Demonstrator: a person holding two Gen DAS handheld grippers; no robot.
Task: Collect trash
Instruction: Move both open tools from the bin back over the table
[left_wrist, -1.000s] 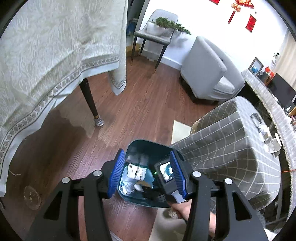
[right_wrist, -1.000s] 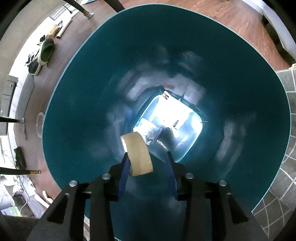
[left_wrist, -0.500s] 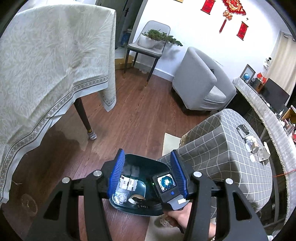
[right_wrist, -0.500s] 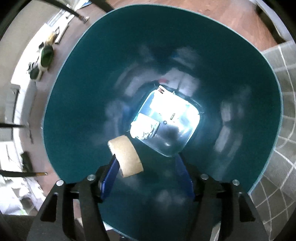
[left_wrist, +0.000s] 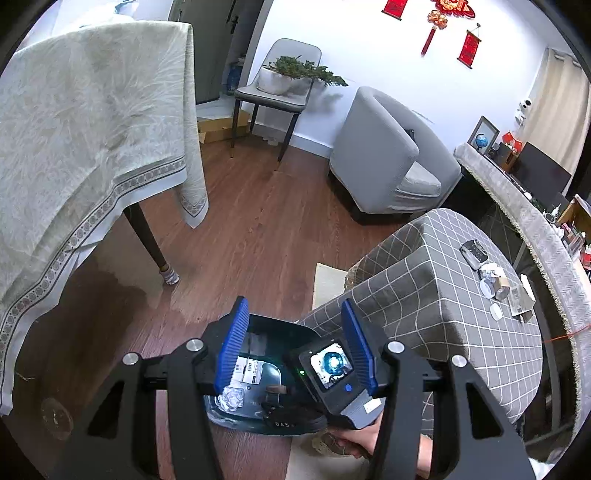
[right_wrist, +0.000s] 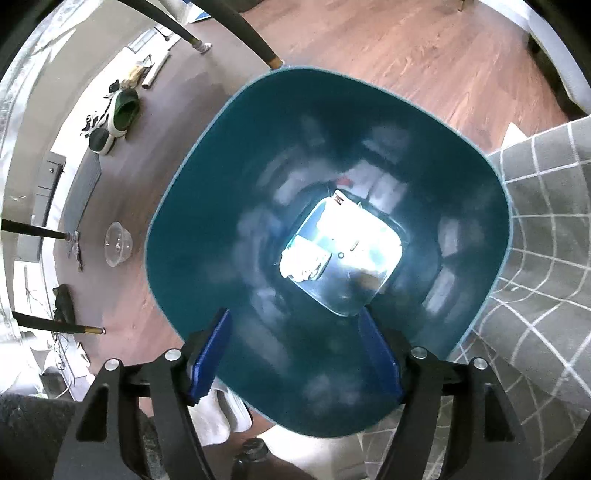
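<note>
A dark teal trash bin (right_wrist: 207, 206) stands on the wood floor beside the low checked table (left_wrist: 424, 295). Its bottom holds crumpled white paper (right_wrist: 303, 264) and a white printed packet (right_wrist: 347, 218); both also show in the left wrist view, paper (left_wrist: 231, 398) and packet (left_wrist: 249, 367). My right gripper (right_wrist: 293, 360) is open and empty above the bin mouth. My left gripper (left_wrist: 295, 345) is open and empty, above the bin (left_wrist: 273, 326) and the right gripper's camera body (left_wrist: 334, 369). More trash (left_wrist: 495, 280) lies on the checked table's far end.
A cloth-draped dining table (left_wrist: 74, 147) stands to the left, its leg (left_wrist: 147, 240) near the bin. A grey armchair (left_wrist: 388, 162) and a chair with a plant (left_wrist: 284, 81) stand at the back. A clear plastic bowl (right_wrist: 118, 243) and shoes (right_wrist: 118, 118) lie on the floor.
My right gripper opened and let go of the brown tape roll, which fell into the bin, then rose higher above it. The left gripper lifted and drew back.
</note>
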